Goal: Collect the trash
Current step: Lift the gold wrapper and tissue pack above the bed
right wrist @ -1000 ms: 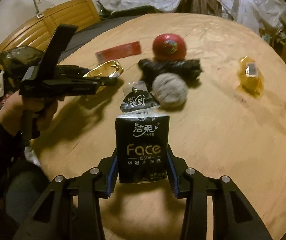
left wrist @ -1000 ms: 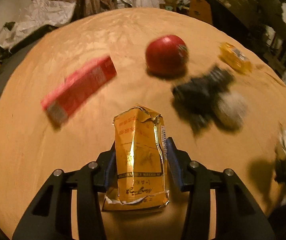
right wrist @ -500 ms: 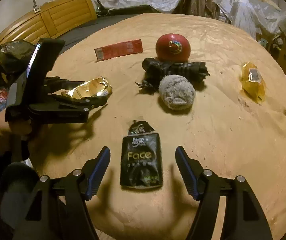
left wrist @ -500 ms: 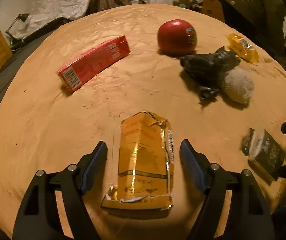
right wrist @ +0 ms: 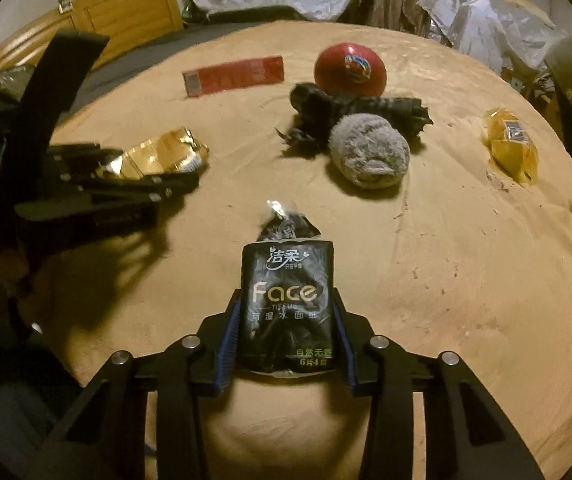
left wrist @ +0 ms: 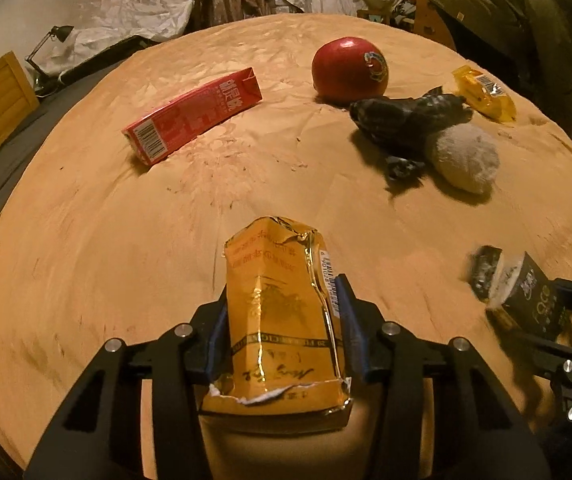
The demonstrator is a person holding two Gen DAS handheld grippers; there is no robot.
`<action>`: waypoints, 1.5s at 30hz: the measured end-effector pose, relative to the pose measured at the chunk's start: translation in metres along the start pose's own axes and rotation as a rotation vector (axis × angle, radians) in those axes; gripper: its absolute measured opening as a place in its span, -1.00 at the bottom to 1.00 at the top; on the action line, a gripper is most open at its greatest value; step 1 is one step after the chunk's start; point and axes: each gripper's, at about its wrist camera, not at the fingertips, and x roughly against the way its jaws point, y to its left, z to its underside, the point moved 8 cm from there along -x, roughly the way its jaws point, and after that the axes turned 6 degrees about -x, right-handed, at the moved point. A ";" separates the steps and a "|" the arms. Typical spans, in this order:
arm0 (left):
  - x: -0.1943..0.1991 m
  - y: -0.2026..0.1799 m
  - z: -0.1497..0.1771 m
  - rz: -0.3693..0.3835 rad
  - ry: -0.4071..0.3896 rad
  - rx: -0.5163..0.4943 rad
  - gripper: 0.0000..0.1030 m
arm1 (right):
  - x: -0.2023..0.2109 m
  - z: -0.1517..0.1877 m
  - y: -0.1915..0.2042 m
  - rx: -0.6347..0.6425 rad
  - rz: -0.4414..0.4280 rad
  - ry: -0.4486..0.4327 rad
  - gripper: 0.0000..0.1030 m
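Note:
A crumpled gold foil packet sits between the blue pads of my left gripper. Its jaws are closing and both pads press on the packet's sides. In the right wrist view a black "Face" tissue pack is gripped the same way by my right gripper, whose jaws are also closing. Each gripper shows in the other's view: the left gripper with the gold packet at the left, the tissue pack at the right edge. Both hover low over the round tan table.
Farther back on the table lie a red carton, a red apple, a crumpled black bag, a grey fuzzy ball and a yellow wrapper. Wooden furniture and crumpled plastic sheets ring the table.
Half a second ago both grippers stood open with the packets lying on the table between their fingers. Now both have shut on the packets again.

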 end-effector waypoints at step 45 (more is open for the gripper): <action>0.263 0.035 -0.004 -0.277 -0.517 0.255 -0.10 | 0.249 -0.048 0.095 -0.023 -0.002 -0.552 -0.20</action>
